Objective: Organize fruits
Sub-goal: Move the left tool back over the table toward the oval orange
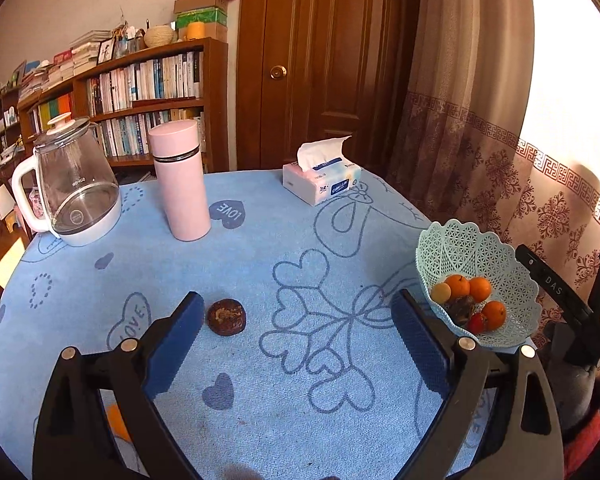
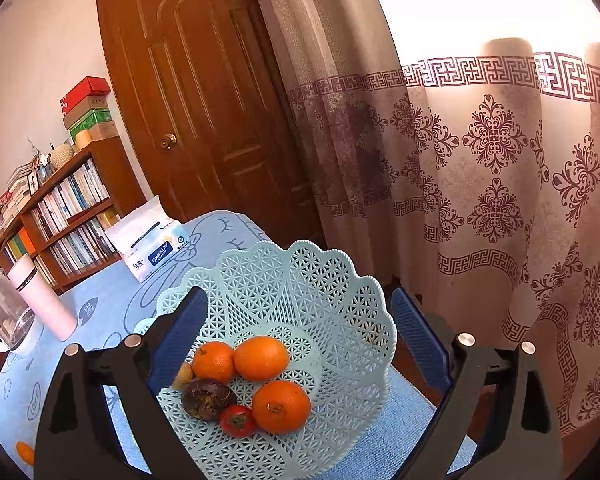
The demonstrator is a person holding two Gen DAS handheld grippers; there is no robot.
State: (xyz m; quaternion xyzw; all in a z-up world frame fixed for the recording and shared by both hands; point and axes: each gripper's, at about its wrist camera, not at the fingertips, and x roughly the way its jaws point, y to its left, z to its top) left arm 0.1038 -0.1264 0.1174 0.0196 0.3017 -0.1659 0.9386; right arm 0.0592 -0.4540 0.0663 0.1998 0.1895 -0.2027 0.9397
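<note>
A pale green lattice fruit basket (image 1: pixel 500 256) stands at the table's right edge; it also shows in the right wrist view (image 2: pixel 332 280). It holds three oranges (image 2: pixel 280 406), a small red fruit (image 2: pixel 238 421), a dark brown fruit (image 2: pixel 207 399) and a small yellowish fruit (image 2: pixel 183 376). Another dark brown fruit (image 1: pixel 226 317) lies on the blue cloth just right of my left gripper's left finger. My left gripper (image 1: pixel 298 312) is open and empty above the cloth. My right gripper (image 2: pixel 298 312) is open and empty, hovering over the basket. An orange fruit (image 1: pixel 118 422) lies partly hidden under the left gripper's body.
A glass kettle (image 1: pixel 74 192), a pink flask (image 1: pixel 180 180) and a tissue pack (image 1: pixel 322 178) stand at the back of the round table (image 1: pixel 260 360). A bookshelf, a door and curtains lie beyond. The right gripper's body (image 1: pixel 572 300) shows beside the basket.
</note>
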